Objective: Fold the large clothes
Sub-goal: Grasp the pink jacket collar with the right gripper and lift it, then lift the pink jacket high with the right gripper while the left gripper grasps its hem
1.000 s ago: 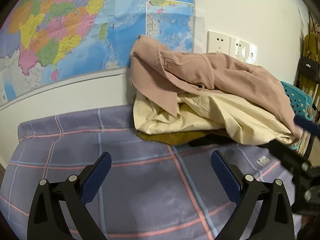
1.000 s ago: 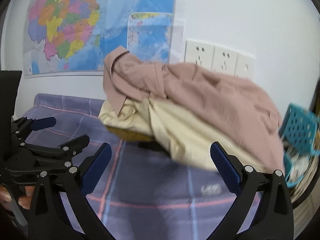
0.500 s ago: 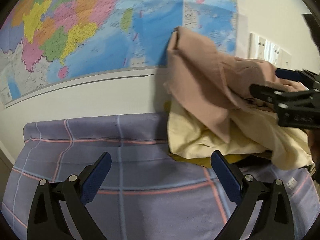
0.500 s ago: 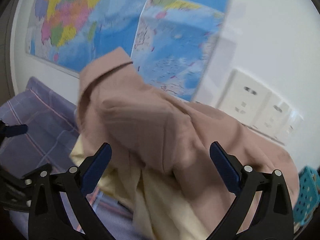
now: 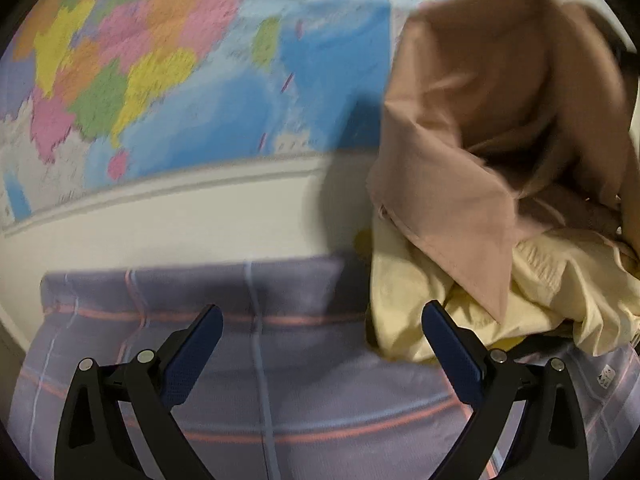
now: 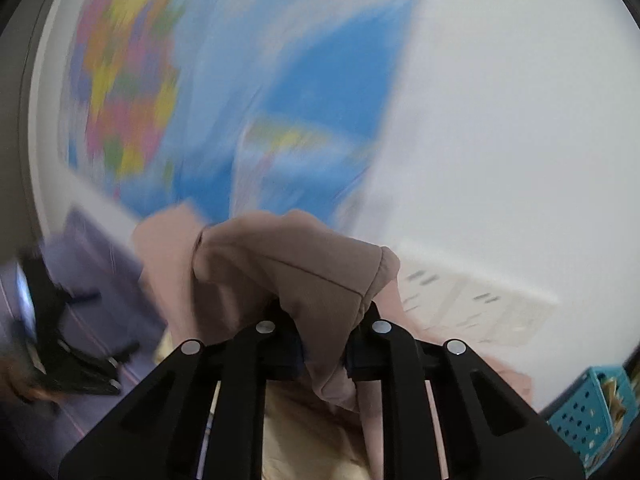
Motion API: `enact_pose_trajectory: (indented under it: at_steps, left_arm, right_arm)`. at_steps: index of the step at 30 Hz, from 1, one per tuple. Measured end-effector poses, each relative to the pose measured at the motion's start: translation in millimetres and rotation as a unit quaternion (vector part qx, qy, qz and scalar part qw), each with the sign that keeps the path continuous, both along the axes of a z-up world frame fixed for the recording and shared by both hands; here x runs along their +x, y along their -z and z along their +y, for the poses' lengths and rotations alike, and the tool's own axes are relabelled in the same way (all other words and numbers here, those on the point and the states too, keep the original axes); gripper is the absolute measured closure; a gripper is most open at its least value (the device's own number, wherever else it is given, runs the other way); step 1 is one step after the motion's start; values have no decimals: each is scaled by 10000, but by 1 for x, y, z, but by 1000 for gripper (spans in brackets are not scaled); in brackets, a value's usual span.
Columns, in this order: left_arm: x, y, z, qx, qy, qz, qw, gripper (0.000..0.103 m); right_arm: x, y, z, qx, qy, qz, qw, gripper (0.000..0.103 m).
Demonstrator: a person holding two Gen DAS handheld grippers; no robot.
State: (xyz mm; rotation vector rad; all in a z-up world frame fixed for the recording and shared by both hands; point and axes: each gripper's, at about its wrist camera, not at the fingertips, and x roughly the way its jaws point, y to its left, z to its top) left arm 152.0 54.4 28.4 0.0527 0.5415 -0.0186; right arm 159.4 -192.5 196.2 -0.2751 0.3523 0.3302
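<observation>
A dusty-pink garment [image 5: 460,160] is lifted off a heap at the right, above a pale yellow garment [image 5: 560,292] lying on the purple plaid bed sheet [image 5: 280,380]. My right gripper [image 6: 324,344] has its jaws closing, and a bunched fold of the pink garment [image 6: 296,264] is pinched between its pads. More yellow cloth [image 6: 304,440] shows below it. My left gripper [image 5: 320,312] hangs open over bare sheet, left of the heap, with nothing between its fingers. It appears blurred at the left edge [image 6: 80,352] of the right wrist view.
A large coloured wall map [image 5: 160,60] hangs behind the bed. White wall sockets [image 6: 460,300] sit to the right of it. A turquoise perforated basket [image 6: 588,404] stands at the far right. Both views are motion-blurred.
My right gripper went from wide open to clamped on the pink garment and has risen, pulling the cloth up. My left gripper has shifted left, so the heap sits further right in its view.
</observation>
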Motion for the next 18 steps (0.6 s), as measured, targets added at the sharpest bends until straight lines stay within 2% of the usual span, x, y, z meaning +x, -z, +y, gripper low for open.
enact_pose_trajectory:
  at_steps: [2, 7, 9, 11, 15, 18]
  left_arm:
    - [0, -4, -5, -53, 232, -124, 9996, 7]
    - [-4, -11, -25, -120, 1073, -506, 9929, 7]
    - [-9, -13, -38, -249, 1482, -597, 9868, 7]
    - [-21, -13, -56, -283, 1932, -810, 9774, 7]
    - [-48, -3, -100, 252, 2603, -1321, 9561, 7]
    - [-46, 3, -134, 903, 2439, -1638, 9516, 7]
  right_arm:
    - [-10, -32, -26, 278, 113, -129, 9995, 89]
    - [-31, -78, -68, 653, 297, -330, 9969, 89]
    - [-41, -87, -73, 620, 366, -432, 9965, 89]
    - [-45, -91, -77, 621, 368, -429, 9965, 90]
    - [-46, -94, -79, 668, 343, -366, 9965, 90]
    - [-48, -92, -77, 676, 300, -366, 9966, 90]
